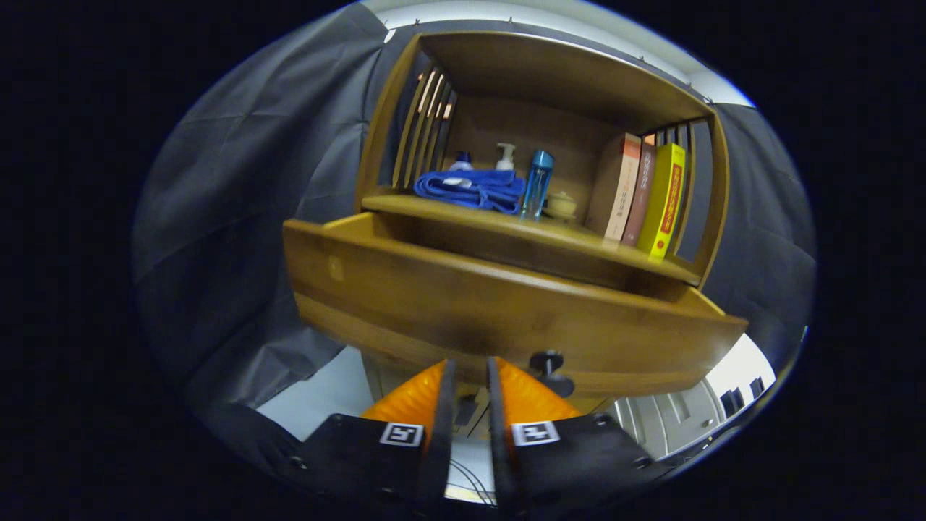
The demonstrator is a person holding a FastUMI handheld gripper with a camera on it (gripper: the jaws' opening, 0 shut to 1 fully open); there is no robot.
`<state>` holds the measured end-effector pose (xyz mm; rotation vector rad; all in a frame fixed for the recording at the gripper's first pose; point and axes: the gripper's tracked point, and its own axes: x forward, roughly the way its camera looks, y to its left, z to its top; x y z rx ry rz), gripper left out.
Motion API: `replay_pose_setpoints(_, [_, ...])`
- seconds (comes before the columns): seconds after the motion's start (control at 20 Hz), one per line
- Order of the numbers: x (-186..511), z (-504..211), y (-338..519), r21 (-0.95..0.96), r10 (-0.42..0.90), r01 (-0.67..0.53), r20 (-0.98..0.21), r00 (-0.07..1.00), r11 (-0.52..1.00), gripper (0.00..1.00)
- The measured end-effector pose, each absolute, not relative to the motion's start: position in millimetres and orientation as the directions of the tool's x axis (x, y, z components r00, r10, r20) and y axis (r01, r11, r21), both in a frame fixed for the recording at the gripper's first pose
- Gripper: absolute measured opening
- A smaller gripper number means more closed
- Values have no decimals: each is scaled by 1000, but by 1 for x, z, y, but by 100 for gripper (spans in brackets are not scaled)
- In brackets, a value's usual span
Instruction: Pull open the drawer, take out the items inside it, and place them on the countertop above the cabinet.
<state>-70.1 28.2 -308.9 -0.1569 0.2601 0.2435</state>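
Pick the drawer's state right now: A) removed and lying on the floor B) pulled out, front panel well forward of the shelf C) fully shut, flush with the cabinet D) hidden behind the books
B: the drawer juts forward from under the shelf, its knob just beyond the gripper, whose fingers stand slightly apart, holding nothing.

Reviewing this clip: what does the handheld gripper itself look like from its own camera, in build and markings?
The gripper has two narrow, ribbed fingers tapering forward to thin edges, a slim gap between them. Each mounts on a black block carrying a square black-and-white fiducial marker. Small screws dot the blocks. No hand, sleeve or cable is visible.
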Motion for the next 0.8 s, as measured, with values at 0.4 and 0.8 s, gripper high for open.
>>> replay_pose_setpoints(0.4, [14, -230, -4, -90, 148, -184, -307, 940, 979, 95])
replay_pose_setpoints(0.8, [91, -319, -31, -54, 46, -103, -633, 773, 993, 96])
